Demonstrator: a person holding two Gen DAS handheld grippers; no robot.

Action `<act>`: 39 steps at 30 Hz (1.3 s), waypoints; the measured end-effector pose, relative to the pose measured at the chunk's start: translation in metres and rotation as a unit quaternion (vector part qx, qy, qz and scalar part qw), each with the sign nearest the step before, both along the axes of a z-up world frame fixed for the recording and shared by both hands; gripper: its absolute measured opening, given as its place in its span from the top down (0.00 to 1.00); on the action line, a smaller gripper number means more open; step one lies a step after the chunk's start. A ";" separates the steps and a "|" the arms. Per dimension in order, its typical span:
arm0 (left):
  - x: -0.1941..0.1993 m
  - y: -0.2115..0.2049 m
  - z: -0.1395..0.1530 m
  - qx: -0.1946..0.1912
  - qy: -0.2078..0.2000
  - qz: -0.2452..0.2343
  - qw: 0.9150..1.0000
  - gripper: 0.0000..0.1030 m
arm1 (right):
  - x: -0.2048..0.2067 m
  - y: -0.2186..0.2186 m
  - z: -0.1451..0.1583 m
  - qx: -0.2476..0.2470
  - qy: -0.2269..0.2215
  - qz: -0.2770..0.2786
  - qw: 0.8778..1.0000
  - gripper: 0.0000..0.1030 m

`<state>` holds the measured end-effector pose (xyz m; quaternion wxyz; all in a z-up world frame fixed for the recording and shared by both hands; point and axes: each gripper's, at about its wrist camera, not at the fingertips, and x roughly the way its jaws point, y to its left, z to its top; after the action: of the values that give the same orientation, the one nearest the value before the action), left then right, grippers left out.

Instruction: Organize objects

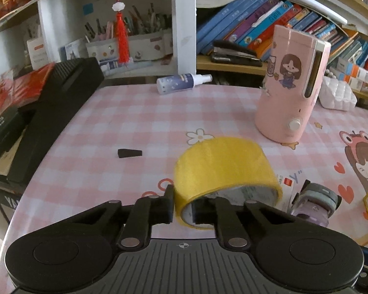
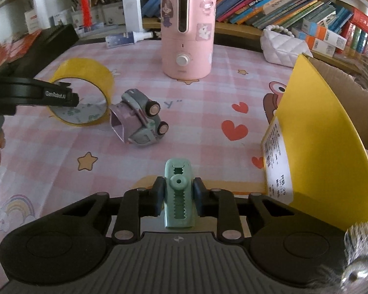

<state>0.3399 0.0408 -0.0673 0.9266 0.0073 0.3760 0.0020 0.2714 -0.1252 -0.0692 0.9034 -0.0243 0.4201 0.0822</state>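
Observation:
My left gripper (image 1: 182, 207) is shut on the wall of a yellow tape roll (image 1: 223, 169), one finger outside and one inside the ring; the roll (image 2: 85, 73) is tilted just above the pink checked table (image 1: 125, 122). My right gripper (image 2: 177, 197) is shut on a small mint-green clip-like tool (image 2: 178, 193), held over the table's front. A grey-purple toy car (image 2: 142, 117) lies on its side beside the tape; it also shows in the left wrist view (image 1: 314, 203).
A pink humidifier (image 2: 187, 27) stands at the table's back middle. A spray bottle (image 1: 181, 83) lies at the back edge. A yellow-lined cardboard box (image 2: 326, 127) is at the right. A black keyboard-like case (image 1: 54, 112) borders the left. A small black piece (image 1: 130, 153) lies mid-table.

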 end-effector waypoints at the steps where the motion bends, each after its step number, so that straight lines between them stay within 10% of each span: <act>1: -0.001 0.001 0.002 0.000 -0.004 0.001 1.000 0.91 | -0.001 0.000 0.002 0.001 -0.004 0.003 1.000 0.78; 39: -0.221 0.051 0.067 -0.103 -0.045 -0.008 0.994 0.92 | -0.121 -0.004 0.053 0.036 -0.043 0.019 0.998 0.78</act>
<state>0.1194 0.0915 0.0002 0.9382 -0.0858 0.3324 -0.0436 0.1509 -0.1295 -0.0165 0.9193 -0.0033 0.3768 0.1137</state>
